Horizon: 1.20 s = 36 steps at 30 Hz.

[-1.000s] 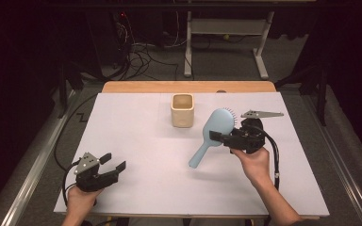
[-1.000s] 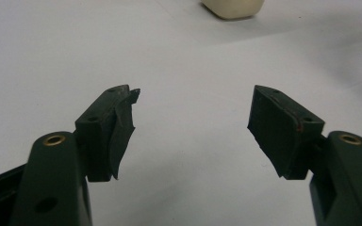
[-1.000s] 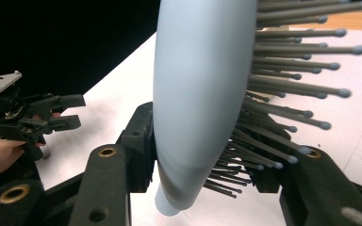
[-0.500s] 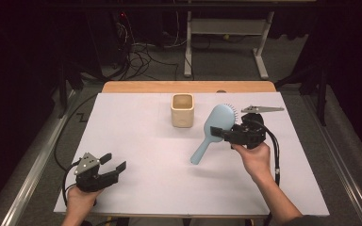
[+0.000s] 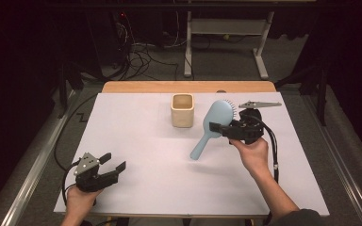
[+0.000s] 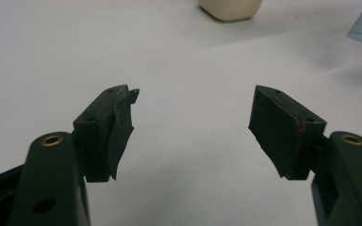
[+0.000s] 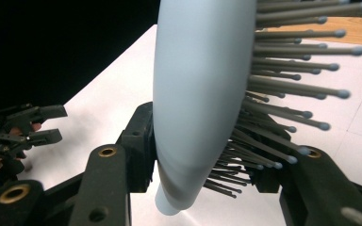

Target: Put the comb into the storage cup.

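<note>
Meanwhile, cup (image 5: 182,109) empty, right tongs (image 5: 215,127) clamped on hairbrush (image 5: 212,123), left tongs (image 5: 114,165) apart.

Bright white table (image 5: 146,141) under overhead light, dark surroundings, soft shadows, close hairbrush (image 7: 202,94) slightly blurred

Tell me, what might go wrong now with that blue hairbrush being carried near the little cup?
The right gripper pinches the hairbrush across its bristled head, one side pressing on springy bristles, so it could twist or slip out. Its long handle hangs free toward the table and might swing. The beige cup stands close beside the brush and looks light; a bump could tip it.
</note>
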Available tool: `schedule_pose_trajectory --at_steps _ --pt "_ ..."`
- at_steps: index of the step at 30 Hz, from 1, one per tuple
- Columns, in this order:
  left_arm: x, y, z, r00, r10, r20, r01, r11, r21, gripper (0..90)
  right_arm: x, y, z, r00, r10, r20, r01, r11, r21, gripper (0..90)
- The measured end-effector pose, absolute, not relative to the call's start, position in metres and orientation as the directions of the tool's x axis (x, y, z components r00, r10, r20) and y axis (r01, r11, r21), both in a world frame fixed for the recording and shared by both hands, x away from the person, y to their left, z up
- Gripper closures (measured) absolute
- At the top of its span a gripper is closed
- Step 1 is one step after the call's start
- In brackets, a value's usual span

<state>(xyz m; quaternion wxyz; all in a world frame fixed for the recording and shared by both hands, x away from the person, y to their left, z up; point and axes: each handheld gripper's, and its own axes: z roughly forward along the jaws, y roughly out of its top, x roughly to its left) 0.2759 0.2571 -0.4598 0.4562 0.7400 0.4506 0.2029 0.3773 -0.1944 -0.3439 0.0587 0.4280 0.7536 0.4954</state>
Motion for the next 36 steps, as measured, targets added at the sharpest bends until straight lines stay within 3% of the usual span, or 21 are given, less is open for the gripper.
schedule_pose_trajectory --at_steps 12,36 --pt "0.275 0.256 -0.460 0.511 0.853 -0.110 0.477 -0.175 0.861 30.8 0.377 -0.191 -0.336 -0.624 0.728 0.283 0.571 0.177 0.802 53.2" --pt "0.275 0.256 -0.460 0.513 0.852 -0.110 0.477 -0.176 0.861 30.5 0.391 -0.194 -0.318 -0.610 0.733 0.301 0.556 0.126 0.821 53.0"
